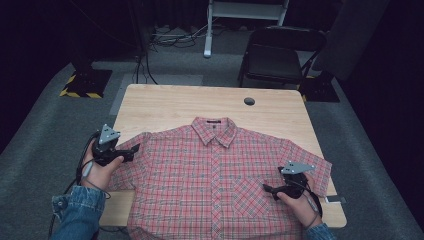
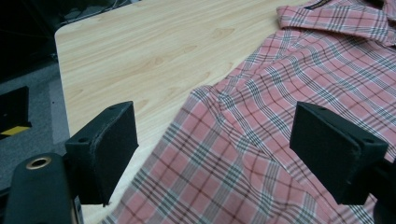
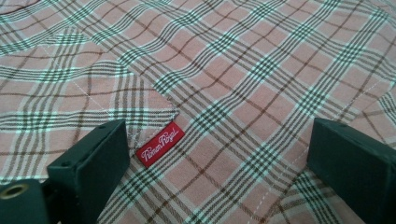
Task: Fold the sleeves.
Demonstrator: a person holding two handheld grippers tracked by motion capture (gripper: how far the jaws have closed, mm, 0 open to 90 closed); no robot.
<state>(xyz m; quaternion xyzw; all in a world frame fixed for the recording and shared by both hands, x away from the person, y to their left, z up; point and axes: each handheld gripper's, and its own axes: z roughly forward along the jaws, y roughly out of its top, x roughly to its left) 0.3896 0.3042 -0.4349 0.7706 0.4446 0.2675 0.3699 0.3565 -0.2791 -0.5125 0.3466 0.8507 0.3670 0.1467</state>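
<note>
Plaid shirt (image 1: 215, 175) lies flat, unfolded on the tabletop (image 1: 165, 102); left tool (image 1: 136, 148) and right tool (image 1: 266, 189) released — folding not begun.

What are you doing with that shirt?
A person holds a gripper in each hand over a red plaid shirt spread flat, front up, on a wooden table. The left gripper is open at one sleeve. The right gripper is open above the chest pocket. Neither is pinching the cloth yet.
</note>
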